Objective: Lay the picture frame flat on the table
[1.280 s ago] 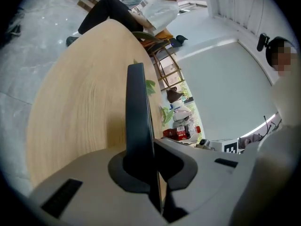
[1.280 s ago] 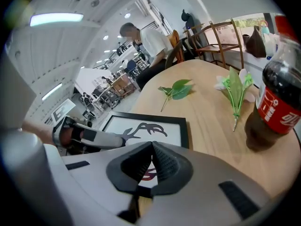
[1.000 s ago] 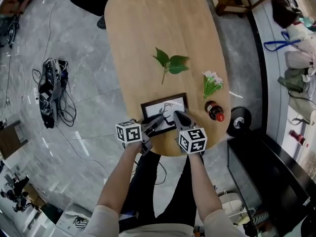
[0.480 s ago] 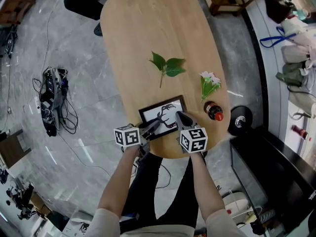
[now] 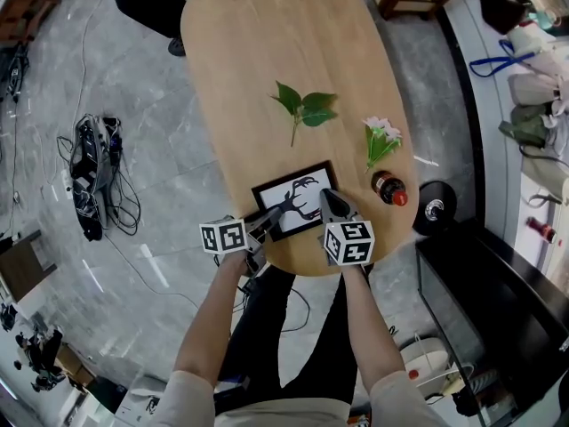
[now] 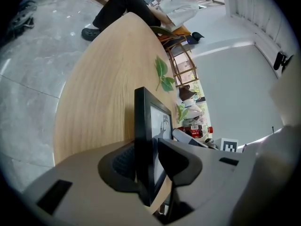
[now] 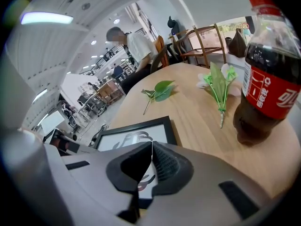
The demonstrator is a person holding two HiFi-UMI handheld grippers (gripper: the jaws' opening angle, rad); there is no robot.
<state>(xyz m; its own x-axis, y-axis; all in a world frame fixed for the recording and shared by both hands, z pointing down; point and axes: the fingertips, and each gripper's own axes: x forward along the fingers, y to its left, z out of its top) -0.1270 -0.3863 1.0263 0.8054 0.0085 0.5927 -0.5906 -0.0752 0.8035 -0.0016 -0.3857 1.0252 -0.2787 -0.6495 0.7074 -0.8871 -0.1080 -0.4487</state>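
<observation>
So the picture frame (image 5: 293, 201) is at the near end of the bench (image 5: 267, 43), just left of a cola bottle (image 5: 388, 188), and it looks pretty much flat, though I can't tell if its left side is fully down. The left gripper (image 6: 146, 166) has its jaws clamped on the frame's left edge, with the black border sandwiched right between the pads. The right gripper (image 7: 151, 161) has its jaws pressed together with nothing in them, sitting over the frame's near right corner.
</observation>
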